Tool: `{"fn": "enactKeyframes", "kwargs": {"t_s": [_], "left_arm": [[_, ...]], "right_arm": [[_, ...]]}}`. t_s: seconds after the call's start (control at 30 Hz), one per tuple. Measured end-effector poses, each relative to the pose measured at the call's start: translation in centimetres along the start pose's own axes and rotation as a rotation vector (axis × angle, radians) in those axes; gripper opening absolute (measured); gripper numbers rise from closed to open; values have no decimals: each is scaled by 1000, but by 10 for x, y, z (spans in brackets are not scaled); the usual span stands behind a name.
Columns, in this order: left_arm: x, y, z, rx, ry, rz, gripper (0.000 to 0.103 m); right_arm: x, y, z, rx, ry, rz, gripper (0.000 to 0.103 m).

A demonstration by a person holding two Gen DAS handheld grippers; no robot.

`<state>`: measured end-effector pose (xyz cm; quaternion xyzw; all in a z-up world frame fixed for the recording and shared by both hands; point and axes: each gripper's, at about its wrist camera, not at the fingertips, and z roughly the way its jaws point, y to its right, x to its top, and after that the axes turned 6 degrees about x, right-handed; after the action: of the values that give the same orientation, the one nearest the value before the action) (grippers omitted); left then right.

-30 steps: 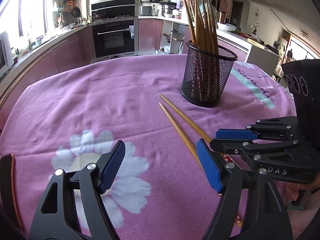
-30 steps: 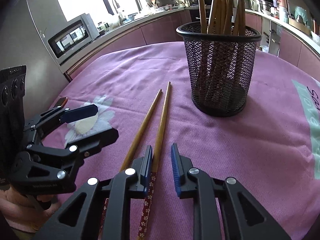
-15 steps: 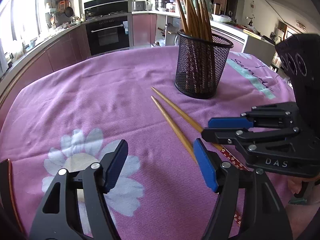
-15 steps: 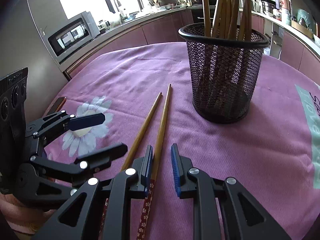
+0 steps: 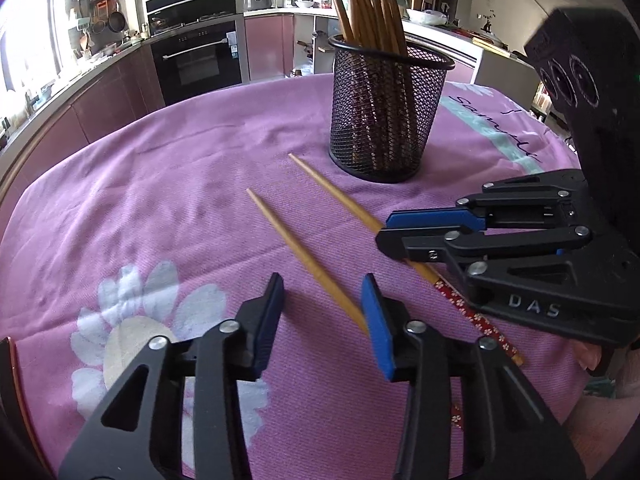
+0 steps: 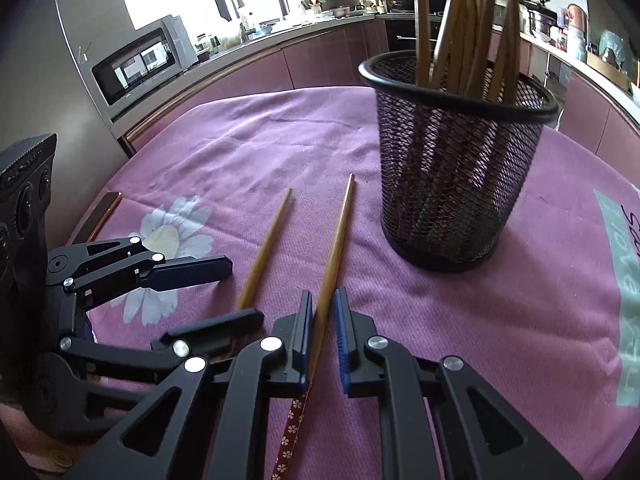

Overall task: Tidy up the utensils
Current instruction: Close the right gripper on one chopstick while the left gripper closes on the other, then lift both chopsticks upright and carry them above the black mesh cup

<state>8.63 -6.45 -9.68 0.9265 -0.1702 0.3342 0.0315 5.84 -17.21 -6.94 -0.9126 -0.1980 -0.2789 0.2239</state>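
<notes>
Two wooden chopsticks lie on the purple tablecloth in front of a black mesh holder point(image 5: 384, 120) point(image 6: 452, 184) full of upright chopsticks. My right gripper point(image 6: 322, 320) point(image 5: 386, 230) is shut on the chopstick nearer the holder point(image 6: 336, 240) point(image 5: 340, 196), just ahead of its red patterned end. My left gripper point(image 5: 320, 304) point(image 6: 244, 290) is closing around the other chopstick point(image 5: 296, 244) point(image 6: 264, 252). That stick lies against the right-hand pad, and the left-hand pad stands clear of it. The two grippers sit side by side, close together.
The tablecloth point(image 5: 160, 200) has a white flower print and covers a round table. A dark, thin object point(image 6: 100, 216) lies at the table's left edge. Kitchen counters, an oven point(image 5: 196, 60) and a microwave point(image 6: 140, 64) stand beyond the table.
Both pairs of jaws have narrowed, the left by a lot. The two chopsticks, nearly parallel and touching before, now lie spread apart at their thin tips.
</notes>
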Motion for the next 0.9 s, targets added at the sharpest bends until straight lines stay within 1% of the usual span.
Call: {"fn": "enactKeyframes", "kwargs": {"t_s": [0.03, 0.1, 0.27, 0.4, 0.53, 0.6, 0.67, 0.8, 0.9], "left_arm": [[0, -1, 0, -2, -1, -3, 31], [0, -6, 1, -11, -4, -12, 25], [-1, -9, 0, -16, -2, -18, 20], [0, -8, 0, -5, 5, -13, 14], [2, -9, 1, -3, 1, -22, 12], [2, -8, 1, 5, -1, -20, 14], [2, -7, 2, 9, -2, -21, 15], [2, -8, 2, 16, 1, -37, 12], [2, -7, 1, 15, 3, -48, 10]], "right_arm": [[0, 1, -1, 2, 0, 4, 8], [-2, 2, -2, 3, -2, 4, 8], [-3, 1, -2, -5, -6, -4, 8], [2, -3, 2, -31, -6, -23, 9], [5, -7, 6, -46, -4, -39, 10], [5, -5, 6, -39, 2, -31, 10], [4, -5, 5, -40, 9, -23, 8], [2, 1, 2, -19, 17, 6, 6], [1, 5, -2, 4, 25, 31, 5]]}}
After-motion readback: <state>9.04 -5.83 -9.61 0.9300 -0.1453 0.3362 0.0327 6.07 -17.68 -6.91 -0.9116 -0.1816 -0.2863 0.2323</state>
